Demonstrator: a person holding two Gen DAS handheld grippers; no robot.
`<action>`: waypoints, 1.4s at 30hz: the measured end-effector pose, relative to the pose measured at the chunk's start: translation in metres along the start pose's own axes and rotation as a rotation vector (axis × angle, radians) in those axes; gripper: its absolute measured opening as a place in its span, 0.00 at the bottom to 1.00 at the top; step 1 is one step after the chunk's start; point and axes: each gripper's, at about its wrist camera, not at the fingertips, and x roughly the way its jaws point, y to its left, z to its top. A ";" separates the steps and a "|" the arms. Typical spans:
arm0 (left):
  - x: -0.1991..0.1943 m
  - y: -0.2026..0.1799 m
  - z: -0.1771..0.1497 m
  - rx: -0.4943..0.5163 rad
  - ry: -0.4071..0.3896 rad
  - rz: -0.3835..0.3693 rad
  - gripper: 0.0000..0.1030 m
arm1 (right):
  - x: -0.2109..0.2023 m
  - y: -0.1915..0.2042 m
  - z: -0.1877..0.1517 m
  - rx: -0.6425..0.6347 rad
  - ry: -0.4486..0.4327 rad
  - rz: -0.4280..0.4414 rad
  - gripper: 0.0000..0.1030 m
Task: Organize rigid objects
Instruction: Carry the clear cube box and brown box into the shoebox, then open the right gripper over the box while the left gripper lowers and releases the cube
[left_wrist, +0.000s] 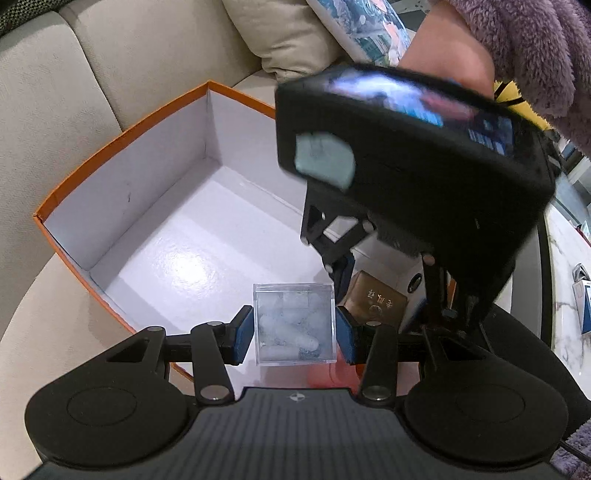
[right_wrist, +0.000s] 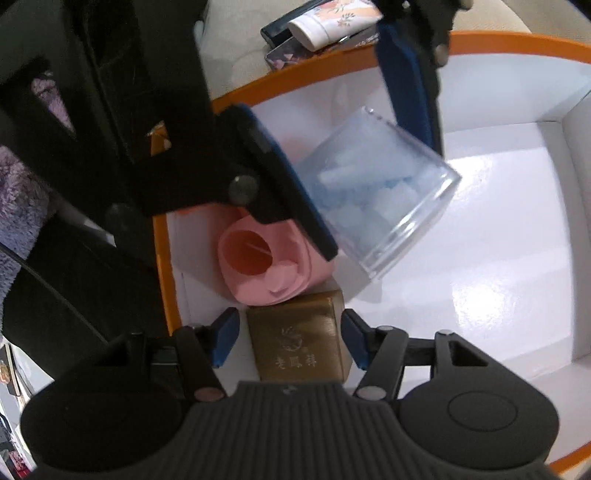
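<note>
An orange box with a white inside (left_wrist: 122, 133) (right_wrist: 162, 277) stands on a sofa. My left gripper (left_wrist: 295, 336) (right_wrist: 354, 147) is shut on a clear plastic cube (left_wrist: 295, 325) (right_wrist: 376, 199) with white pieces inside, held just over the box floor near its front wall. My right gripper (right_wrist: 290, 341) (left_wrist: 380, 295) hangs close beside it, shut on a small gold box (right_wrist: 299, 339) (left_wrist: 373, 302) with an engraved emblem, low in the box's corner. A pink roll (right_wrist: 258, 266) lies in that corner, touching the gold box and partly under the left gripper's finger.
The beige sofa back (left_wrist: 74, 92) and a patterned pillow (left_wrist: 362, 29) rise behind the box. A hand in a purple fleece sleeve (left_wrist: 535, 48) holds the right gripper. A flowered tube (right_wrist: 332, 22) and dark flat items (right_wrist: 288, 51) lie outside the box. A marble top (left_wrist: 569, 258) sits at right.
</note>
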 end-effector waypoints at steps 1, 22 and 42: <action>0.000 0.000 0.000 -0.001 0.000 0.000 0.51 | -0.003 -0.003 -0.002 0.014 -0.001 -0.013 0.54; 0.008 -0.007 0.001 -0.011 -0.009 -0.011 0.51 | 0.026 0.023 -0.032 -0.046 0.128 -0.170 0.00; 0.050 -0.060 0.045 0.033 -0.050 -0.118 0.51 | -0.098 0.053 -0.137 0.617 -0.412 -0.705 0.07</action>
